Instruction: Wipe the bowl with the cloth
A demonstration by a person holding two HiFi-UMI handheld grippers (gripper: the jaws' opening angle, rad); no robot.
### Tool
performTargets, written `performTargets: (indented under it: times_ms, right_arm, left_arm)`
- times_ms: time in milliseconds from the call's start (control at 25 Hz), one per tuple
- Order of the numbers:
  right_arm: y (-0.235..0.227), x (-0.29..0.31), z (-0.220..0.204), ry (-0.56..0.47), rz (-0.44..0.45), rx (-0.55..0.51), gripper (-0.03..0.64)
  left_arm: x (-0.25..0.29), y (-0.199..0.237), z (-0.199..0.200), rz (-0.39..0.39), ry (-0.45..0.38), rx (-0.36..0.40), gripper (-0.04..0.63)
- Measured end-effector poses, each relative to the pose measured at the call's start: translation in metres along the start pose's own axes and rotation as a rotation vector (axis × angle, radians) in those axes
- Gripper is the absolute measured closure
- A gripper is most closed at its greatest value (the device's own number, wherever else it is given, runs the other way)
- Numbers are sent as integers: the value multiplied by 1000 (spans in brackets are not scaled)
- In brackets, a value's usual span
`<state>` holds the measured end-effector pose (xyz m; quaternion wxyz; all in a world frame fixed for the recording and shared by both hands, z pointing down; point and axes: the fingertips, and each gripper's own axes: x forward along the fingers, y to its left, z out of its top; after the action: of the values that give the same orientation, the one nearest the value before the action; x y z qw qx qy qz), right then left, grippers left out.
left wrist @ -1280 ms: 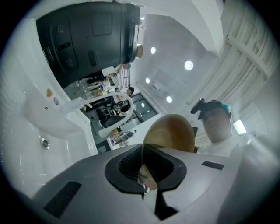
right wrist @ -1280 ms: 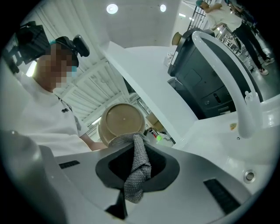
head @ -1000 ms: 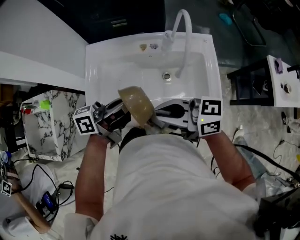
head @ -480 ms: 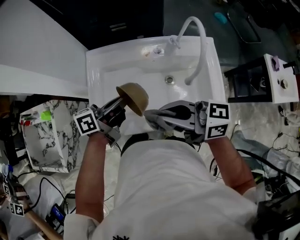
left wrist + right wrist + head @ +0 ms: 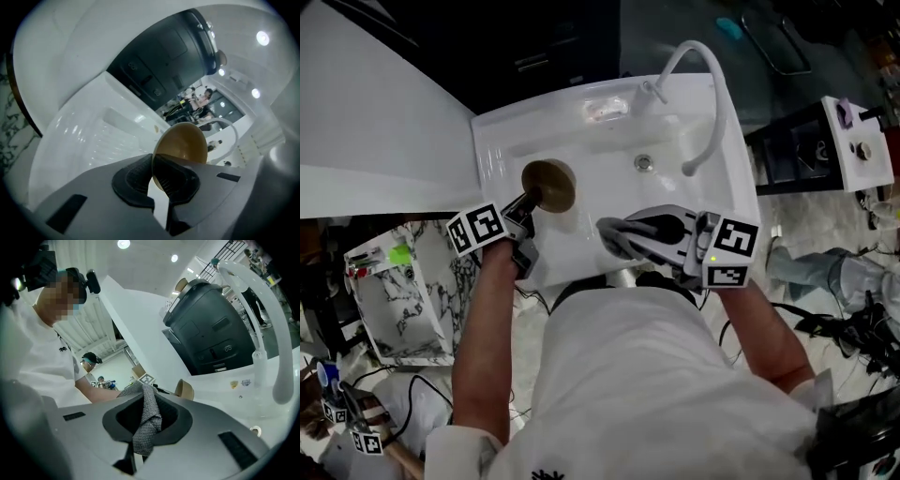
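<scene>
Left gripper (image 5: 528, 201) is clamped tight on the rim of the tan round bowl (image 5: 549, 183), holding it over the left part of the white sink (image 5: 492, 141). Right gripper (image 5: 609, 232), near the sink's front edge, pinches a grey woven cloth (image 5: 146, 420).

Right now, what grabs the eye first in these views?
A tan bowl held over the left of the white sink, with the left gripper shut on its rim. To its right, the right gripper pinches a grey woven cloth, apart from the bowl. A white curved hose arcs over the basin's right side.
</scene>
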<state>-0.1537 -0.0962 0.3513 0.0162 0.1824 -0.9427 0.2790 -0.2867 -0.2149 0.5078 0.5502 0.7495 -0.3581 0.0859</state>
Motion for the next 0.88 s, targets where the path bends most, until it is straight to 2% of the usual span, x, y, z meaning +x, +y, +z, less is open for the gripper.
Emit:
performTargets:
  times_ms: [160,360,560,880]
  right_arm:
    - [0,8,-5,-30,-35,56,581]
    - [6,13,-11,-38,-85,38,581]
    - [7,0,-16,-40,-135,37,581]
    - [2,-27,-24,-76,-215,51,581]
  left_arm:
    - [11,37,2,158,79,-3,577]
    - [24,67,14,299,133,16,577]
    - [38,92,22,408,170,8,577]
    - [48,116,28,521,181,-13,573]
